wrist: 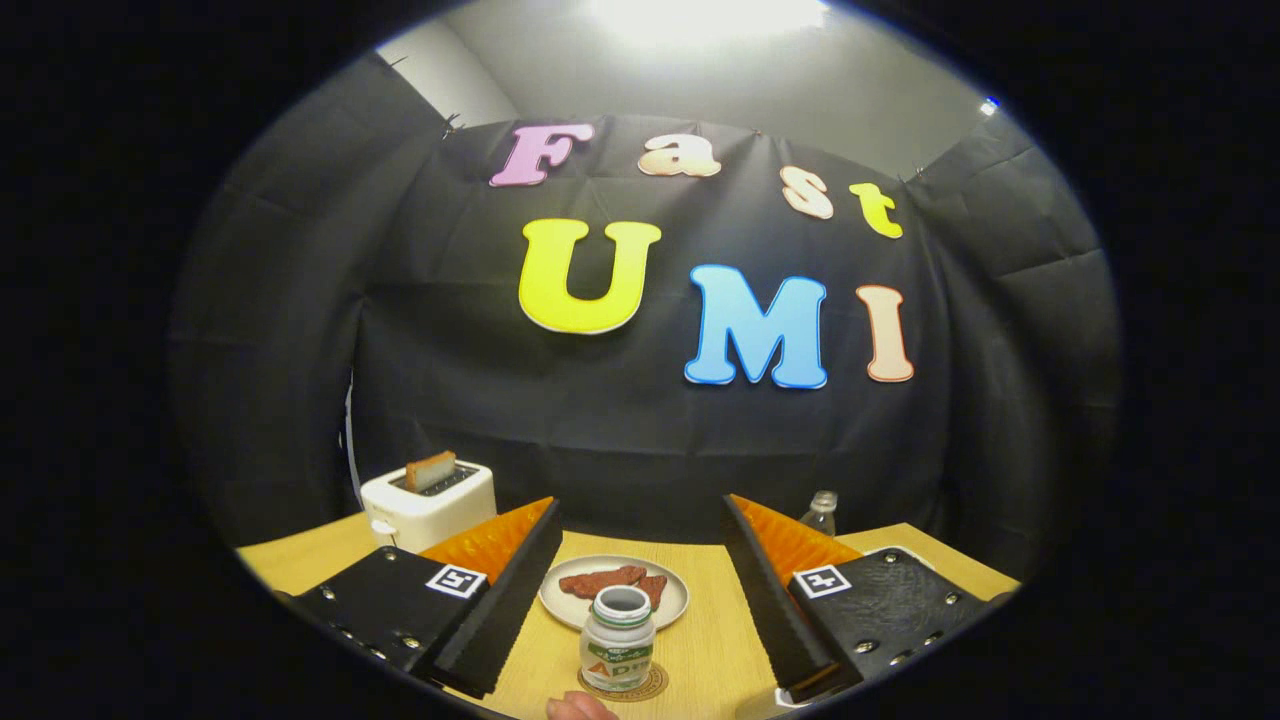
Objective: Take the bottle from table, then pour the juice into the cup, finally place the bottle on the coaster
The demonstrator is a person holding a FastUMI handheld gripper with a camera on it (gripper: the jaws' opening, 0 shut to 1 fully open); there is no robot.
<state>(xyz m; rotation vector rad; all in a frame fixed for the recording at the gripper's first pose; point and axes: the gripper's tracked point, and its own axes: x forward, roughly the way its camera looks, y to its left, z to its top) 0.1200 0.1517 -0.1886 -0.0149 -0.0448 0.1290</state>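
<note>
the bottle [617, 640] stands upright on the coaster [622, 687], its mouth uncapped and open at the top. it sits between the two fingers, near their tips, but touches neither: there is bare wood on each side of it. the coaster is a thin round disc whose dark rim shows under and around the bottle's base.

the gripper [640, 680] has its fingers spread wide apart, holding nothing. the one finger [500, 610] runs in from one side and the other finger [775, 600] from the opposite side, both angled toward the bottle, and their ribbed inner faces look across at it from a clear gap.

just behind the bottle's base, closer in than the fingertips, the tip of a person's finger [580, 708] shows at the coaster's near side; whether it touches the coaster is hard to tell.

just ahead of the bottle, still between the fingers, a pale round plate [560, 600] lies on the wooden surface [700, 640] with flat reddish-brown pieces of food [605, 580] on it. beyond the one finger, a white toaster [428, 505] stands toward the back of the surface with a slice of toast [431, 470] poking out of its slot. beyond the other finger, the top of a clear bottle [820, 512] rises by the booth's dark cloth wall.
</note>
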